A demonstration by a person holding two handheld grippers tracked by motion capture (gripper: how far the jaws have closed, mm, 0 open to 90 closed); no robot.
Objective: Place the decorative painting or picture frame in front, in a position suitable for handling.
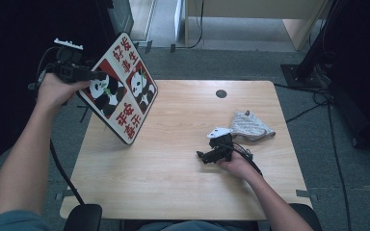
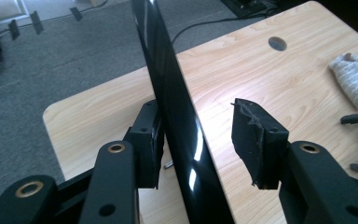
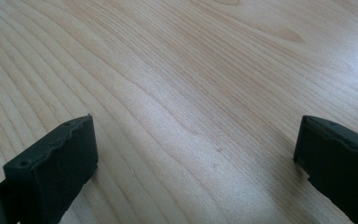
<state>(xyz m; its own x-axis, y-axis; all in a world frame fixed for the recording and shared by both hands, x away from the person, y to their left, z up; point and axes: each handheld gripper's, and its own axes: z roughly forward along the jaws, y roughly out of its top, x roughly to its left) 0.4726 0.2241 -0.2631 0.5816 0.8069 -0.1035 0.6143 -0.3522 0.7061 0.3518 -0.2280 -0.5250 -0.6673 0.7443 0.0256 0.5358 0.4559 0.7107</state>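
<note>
A square board (image 1: pixel 123 89) printed with pandas and red Chinese characters hangs tilted over the table's left edge, its lowest corner close above the wood. My left gripper (image 1: pixel 96 76) is shut on its upper left edge, held up by a hand. In the left gripper view the board's glossy black edge (image 2: pixel 175 107) runs between the jaws of that gripper (image 2: pixel 200 121), tight against the left pad (image 2: pixel 151 140). My right gripper (image 1: pixel 207 155) lies on the table at centre right, open. Its pads (image 3: pixel 56 163) stand wide apart over bare wood with nothing between them.
A crumpled grey cloth (image 1: pixel 250 126) lies on the wooden table (image 1: pixel 173 178) just beyond the right gripper, also seen at the right of the left gripper view as a cloth (image 2: pixel 356 79). A round cable hole (image 1: pixel 221 93) sits near the far edge. Cables trail on the floor at right.
</note>
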